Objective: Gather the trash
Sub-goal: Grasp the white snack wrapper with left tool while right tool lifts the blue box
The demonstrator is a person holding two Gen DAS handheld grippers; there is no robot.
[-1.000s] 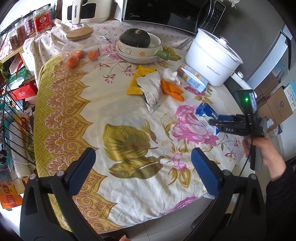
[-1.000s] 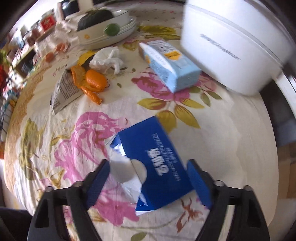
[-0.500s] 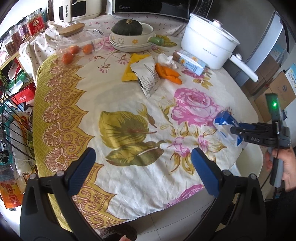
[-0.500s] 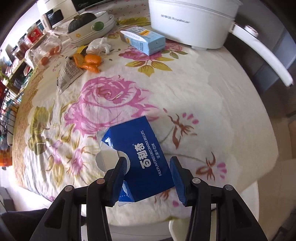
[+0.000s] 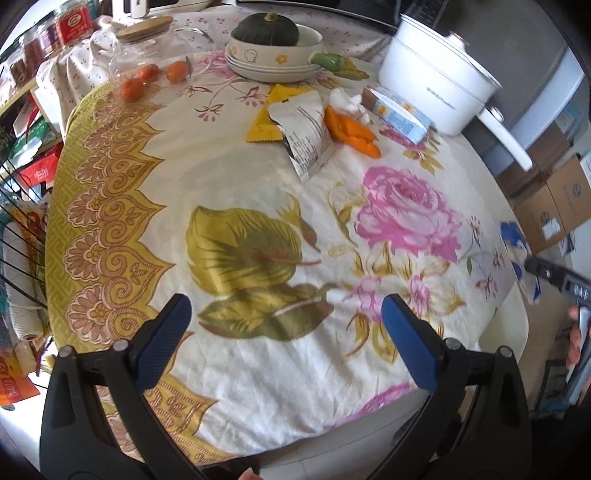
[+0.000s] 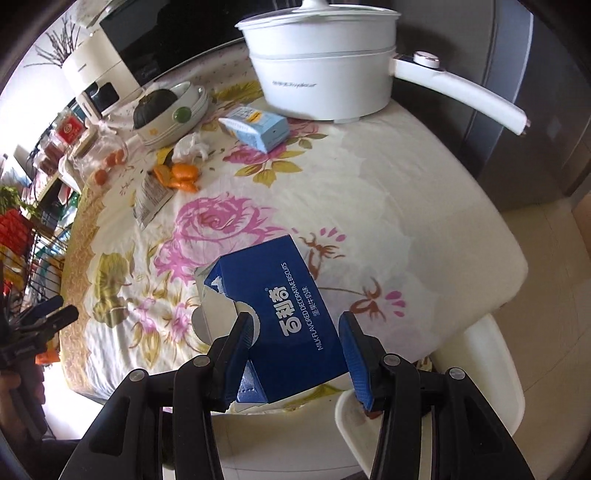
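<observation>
My right gripper point(image 6: 295, 332) is shut on a torn blue biscuit box point(image 6: 273, 295) and holds it in the air past the table's near right edge; the box also shows at the right in the left wrist view point(image 5: 515, 236). My left gripper point(image 5: 284, 325) is open and empty above the table's front. On the flowered tablecloth point(image 5: 258, 206) lie a silver snack wrapper point(image 5: 306, 133), a yellow wrapper point(image 5: 269, 118), orange peels point(image 5: 351, 129), a crumpled tissue point(image 5: 345, 101) and a light blue carton point(image 5: 400, 116).
A white electric pot point(image 5: 436, 85) with a long handle stands at the back right. A bowl stack with a dark squash point(image 5: 267, 29) and a glass jar point(image 5: 147, 48) stand at the back. Cardboard boxes point(image 5: 550, 206) sit on the floor right. A white chair point(image 6: 480, 369) is below my right gripper.
My right gripper has carried the blue box further back off the table's edge, and it has risen. My left gripper has moved closer over the table, still open.
</observation>
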